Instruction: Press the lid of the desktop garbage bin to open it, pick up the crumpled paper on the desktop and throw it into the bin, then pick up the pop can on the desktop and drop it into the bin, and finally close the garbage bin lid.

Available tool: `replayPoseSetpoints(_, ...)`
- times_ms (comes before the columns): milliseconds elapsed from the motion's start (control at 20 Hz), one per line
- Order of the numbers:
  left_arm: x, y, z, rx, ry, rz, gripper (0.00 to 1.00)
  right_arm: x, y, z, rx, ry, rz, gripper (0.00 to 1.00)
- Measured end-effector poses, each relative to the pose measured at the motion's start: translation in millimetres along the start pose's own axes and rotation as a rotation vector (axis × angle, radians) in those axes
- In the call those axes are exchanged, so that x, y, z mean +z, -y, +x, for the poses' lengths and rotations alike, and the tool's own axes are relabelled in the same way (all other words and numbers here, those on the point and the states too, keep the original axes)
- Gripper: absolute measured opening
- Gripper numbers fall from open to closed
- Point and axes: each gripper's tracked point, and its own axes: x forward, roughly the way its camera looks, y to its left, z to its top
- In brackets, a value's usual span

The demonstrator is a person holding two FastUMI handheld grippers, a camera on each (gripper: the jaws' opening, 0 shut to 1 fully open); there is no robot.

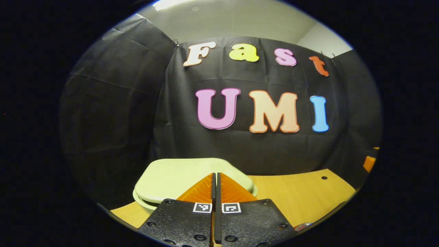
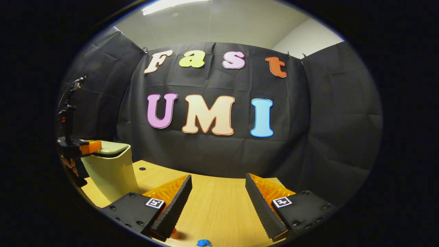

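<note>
1. So in the left gripper view, the left gripper [image 1: 216, 178] has its two fingers squeezed together with basically no gap, and nothing is caught between them. The tips sit right over the near edge of the bin's lid [image 1: 178, 175]; they look like they're on it or just above it, but I can't tell for sure whether they touch.

2. The garbage bin [image 2: 111, 173] stands on the wooden desktop [image 2: 219, 206], toward its left end as the right gripper view shows it, close to the black cloth wall behind.

3. The lid is down flat on the bin. It's a pale yellowish-green, smooth, with rounded corners, and it overhangs the body a bit. The body is the same pale colour, plain sides, slightly tapered.

4. In the right gripper view, the left gripper shows up far off at the left edge, resting over the top of the bin, with a bit of the hand [image 2: 70, 164] that holds it underneath.

5. The right gripper [image 2: 218, 181] is spread wide, holding nothing, just bare desktop between its fingers. The bin is well off to its left, nowhere near the fingers.

6. Down at the bottom edge of the right gripper view there's a small blue thing [image 2: 204, 243] on the desk, too tiny to say what it is.

7. There's a small dark hole [image 1: 324, 177] in the desktop, right of the bin in the left gripper view.
</note>
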Motion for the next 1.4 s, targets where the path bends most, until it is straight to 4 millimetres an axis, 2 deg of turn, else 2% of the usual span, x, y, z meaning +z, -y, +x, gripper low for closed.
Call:
replayPoseSetpoints(50, 7.9, 3.5, 2.7, -0.011, 0.028, 0.013, 0.04, -4.6, -0.5, 1.4, 0.009, -0.013, 0.002, 0.98)
replayPoseSetpoints(100, 18.9, 5.6, 1.7, -0.016, 0.054, 0.025, 0.0, -10.1, -1.7, 4.0, 0.02, -0.027, 0.004, 0.98)
replayPoseSetpoints(200, 30.7, 10.2, -2.4, -0.036, 0.076, 0.029, 0.02, -26.0, -1.5, 9.0, 0.037, -0.067, 0.01, 0.98)
replayPoseSetpoints(250, 32.8, 13.0, -4.0, -0.049, 0.076, 0.025, 0.12, -34.7, -1.1, 12.3, 0.044, -0.093, 0.018, 0.98)
replayPoseSetpoints(350, 41.6, 14.7, -9.5, -0.054, 0.089, 0.013, 0.46, -53.3, 1.0, 17.2, 0.053, -0.148, 0.037, 0.99)
replayPoseSetpoints(450, 46.8, 17.3, -16.2, -0.052, 0.107, 0.015, 0.59, -69.7, 2.9, 20.5, 0.059, -0.188, 0.051, 0.99)
replayPoseSetpoints(600, 51.2, 19.8, -26.0, -0.045, 0.123, 0.039, 0.65, -100.8, 2.0, 24.8, 0.082, -0.261, 0.045, 0.99)
replayPoseSetpoints(700, 53.9, 22.4, -33.1, -0.042, 0.134, 0.049, 0.79, -125.7, -0.5, 24.4, 0.101, -0.323, 0.039, 0.99)
replayPoseSetpoints(950, 56.9, 31.5, -46.0, -0.044, 0.143, 0.055, 0.85, -190.0, -12.0, 22.3, 0.156, -0.502, 0.0, 0.99)
replayPoseSetpoints(1100, 59.6, 32.4, -50.7, -0.039, 0.145, 0.068, 0.88, -220.2, -15.7, 16.7, 0.188, -0.587, -0.037, 0.99)
replayPoseSetpoints(1250, 59.4, 31.5, -55.2, -0.034, 0.143, 0.082, 0.89, -253.6, -19.3, 6.2, 0.215, -0.689, -0.062, 0.99)
replayPoseSetpoints(1400, 58.5, 27.2, -58.8, -0.02, 0.138, 0.089, 0.95, -284.4, -21.0, -3.6, 0.226, -0.777, -0.099, 0.99)
